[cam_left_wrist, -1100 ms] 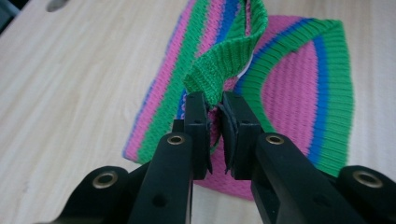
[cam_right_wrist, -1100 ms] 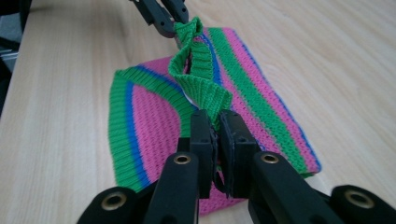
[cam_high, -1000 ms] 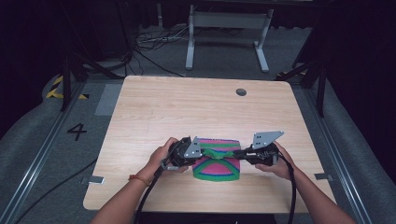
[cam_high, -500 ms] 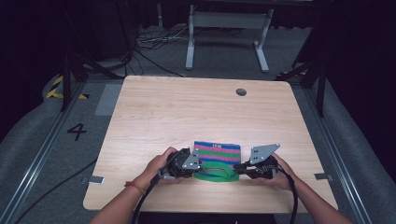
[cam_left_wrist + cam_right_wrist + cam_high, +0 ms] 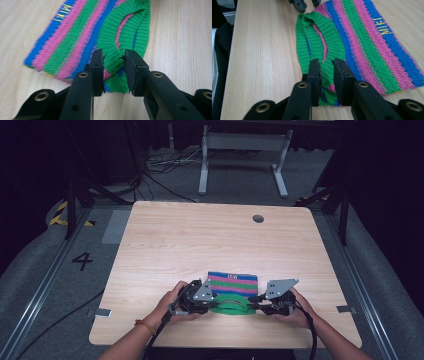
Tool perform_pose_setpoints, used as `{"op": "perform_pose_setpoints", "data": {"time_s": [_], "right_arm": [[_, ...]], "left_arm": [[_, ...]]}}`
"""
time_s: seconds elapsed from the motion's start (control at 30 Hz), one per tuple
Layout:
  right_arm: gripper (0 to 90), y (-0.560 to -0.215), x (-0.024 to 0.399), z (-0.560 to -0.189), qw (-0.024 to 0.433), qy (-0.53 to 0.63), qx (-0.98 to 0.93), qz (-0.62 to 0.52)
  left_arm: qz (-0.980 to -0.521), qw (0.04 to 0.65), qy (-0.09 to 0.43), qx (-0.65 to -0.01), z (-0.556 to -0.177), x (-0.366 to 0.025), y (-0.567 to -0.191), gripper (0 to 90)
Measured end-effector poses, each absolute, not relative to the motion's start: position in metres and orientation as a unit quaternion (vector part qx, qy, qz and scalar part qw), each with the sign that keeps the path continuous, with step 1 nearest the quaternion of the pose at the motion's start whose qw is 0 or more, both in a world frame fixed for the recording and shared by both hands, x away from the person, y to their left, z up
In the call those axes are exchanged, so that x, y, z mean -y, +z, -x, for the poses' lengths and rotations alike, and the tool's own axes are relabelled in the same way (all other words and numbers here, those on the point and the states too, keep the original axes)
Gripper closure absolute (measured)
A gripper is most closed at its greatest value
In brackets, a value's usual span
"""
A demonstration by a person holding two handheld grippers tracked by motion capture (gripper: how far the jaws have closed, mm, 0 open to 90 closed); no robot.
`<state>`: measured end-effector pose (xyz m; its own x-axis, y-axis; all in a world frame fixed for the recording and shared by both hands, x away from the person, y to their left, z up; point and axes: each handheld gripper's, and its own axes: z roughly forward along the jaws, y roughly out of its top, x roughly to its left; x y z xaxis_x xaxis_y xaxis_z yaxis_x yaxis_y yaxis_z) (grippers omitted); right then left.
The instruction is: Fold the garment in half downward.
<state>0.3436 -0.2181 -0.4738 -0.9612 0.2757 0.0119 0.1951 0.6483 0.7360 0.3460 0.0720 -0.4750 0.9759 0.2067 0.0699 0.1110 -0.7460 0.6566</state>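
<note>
My left tongs [image 5: 113, 72] a little apart around the green cuff [image 5: 117, 37] of striped knit [image 5: 232, 283], my right tongs [image 5: 326, 80] narrow, pinching cuff's other end, wooden surface [image 5: 200, 240] beneath.

Both tools lower — knit piece [image 5: 232, 290] apparently flatter.
</note>
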Motion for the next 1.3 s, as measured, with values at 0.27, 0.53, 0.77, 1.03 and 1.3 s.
{"op": "perform_pose_setpoints", "data": {"time_s": [0.27,0.53,0.77,1.03,1.3], "right_arm": [[71.2,-0.488,0.208,-0.342,0.049,0.379,-0.915,-0.131],[85.5,-0.49,0.208,-0.346,0.076,0.375,-0.913,-0.144],[86.0,-0.475,0.214,-0.342,0.071,0.398,-0.905,-0.134],[82.8,-0.48,0.215,-0.332,0.065,0.375,-0.917,-0.118],[81.5,-0.493,0.216,-0.337,0.063,0.38,-0.913,-0.136]], "left_arm": [[-0.936,0.33,0.089,-0.082,-0.343,-0.066,-0.486,72.5],[-0.936,0.325,0.1,-0.089,-0.351,-0.066,-0.485,85.0],[-0.932,0.338,0.106,-0.081,-0.343,-0.069,-0.474,85.9],[-0.939,0.32,0.094,-0.083,-0.332,-0.069,-0.486,79.8],[-0.925,0.349,0.083,-0.122,-0.342,-0.078,-0.494,74.9]]}}
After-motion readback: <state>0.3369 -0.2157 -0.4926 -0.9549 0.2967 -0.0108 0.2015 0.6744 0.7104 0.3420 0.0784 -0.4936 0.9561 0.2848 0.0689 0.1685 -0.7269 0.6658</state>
